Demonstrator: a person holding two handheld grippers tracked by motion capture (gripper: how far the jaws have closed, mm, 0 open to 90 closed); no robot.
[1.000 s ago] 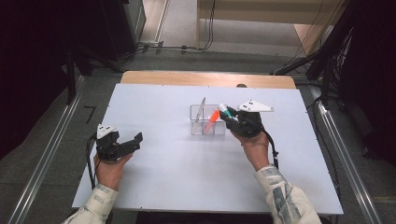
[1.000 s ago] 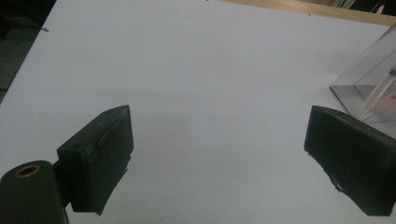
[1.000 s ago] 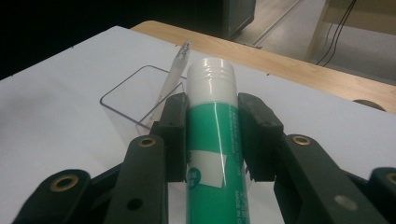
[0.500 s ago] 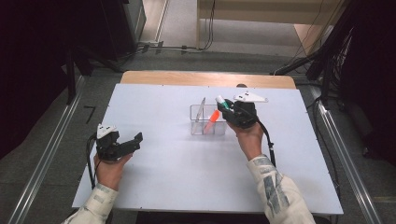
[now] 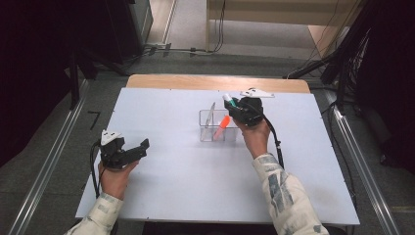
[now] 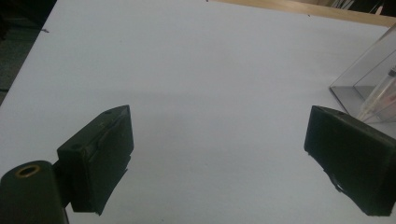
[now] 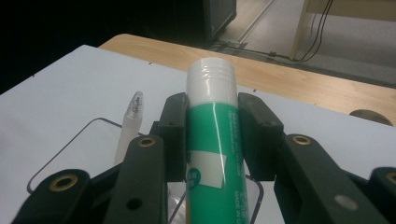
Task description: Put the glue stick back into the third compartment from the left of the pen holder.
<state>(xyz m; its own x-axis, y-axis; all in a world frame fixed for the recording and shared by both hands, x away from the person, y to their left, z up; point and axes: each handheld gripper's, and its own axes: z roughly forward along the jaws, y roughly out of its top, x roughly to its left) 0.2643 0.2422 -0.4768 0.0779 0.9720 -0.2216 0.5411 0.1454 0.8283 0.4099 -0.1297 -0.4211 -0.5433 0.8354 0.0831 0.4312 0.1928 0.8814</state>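
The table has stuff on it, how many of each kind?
Green glue stick with white cap, in the right gripper: 1
Orange-capped marker: 1
Clear-capped pen: 1
Clear plastic box: 1
Total: 4

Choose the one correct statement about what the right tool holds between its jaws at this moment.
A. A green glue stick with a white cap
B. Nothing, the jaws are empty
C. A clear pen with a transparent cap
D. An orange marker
A. In the right gripper view, the right tool has both black jaws pressed against a green glue stick with a white cap, above the clear box on the table.
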